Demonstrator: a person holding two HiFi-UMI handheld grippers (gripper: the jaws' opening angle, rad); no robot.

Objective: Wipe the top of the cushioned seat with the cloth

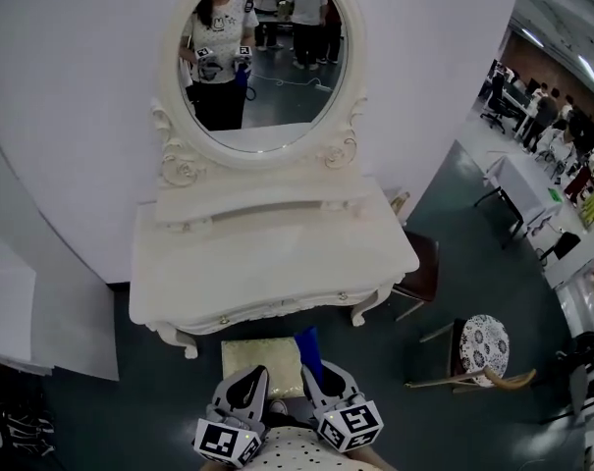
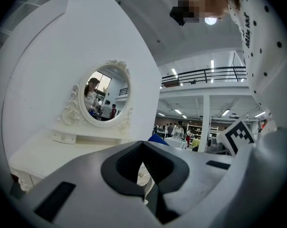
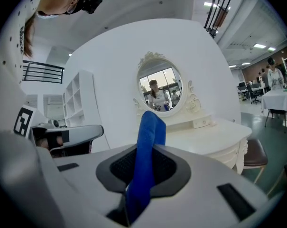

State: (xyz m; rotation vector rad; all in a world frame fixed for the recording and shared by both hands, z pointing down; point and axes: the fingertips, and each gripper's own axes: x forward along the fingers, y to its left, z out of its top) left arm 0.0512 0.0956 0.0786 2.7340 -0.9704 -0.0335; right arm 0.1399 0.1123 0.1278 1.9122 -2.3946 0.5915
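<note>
Cloth (image 3: 151, 127) clamped between jaws of right gripper (image 3: 142, 171).

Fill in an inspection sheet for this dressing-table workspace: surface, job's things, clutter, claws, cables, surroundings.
Surface: cushioned seat, pale, top bare, in front of the white dressing table.
Job's things: blue cloth, held by the right claw, sticking out past it near the seat's right edge; contact cannot be told.
Clutter: patterned chair and brown chair right of the table.
Claws: left claw jaws together, nothing between; right claw shut on the cloth.
Cables: nothing seen.
Surroundings: oval mirror; people and tables at far right.
</note>
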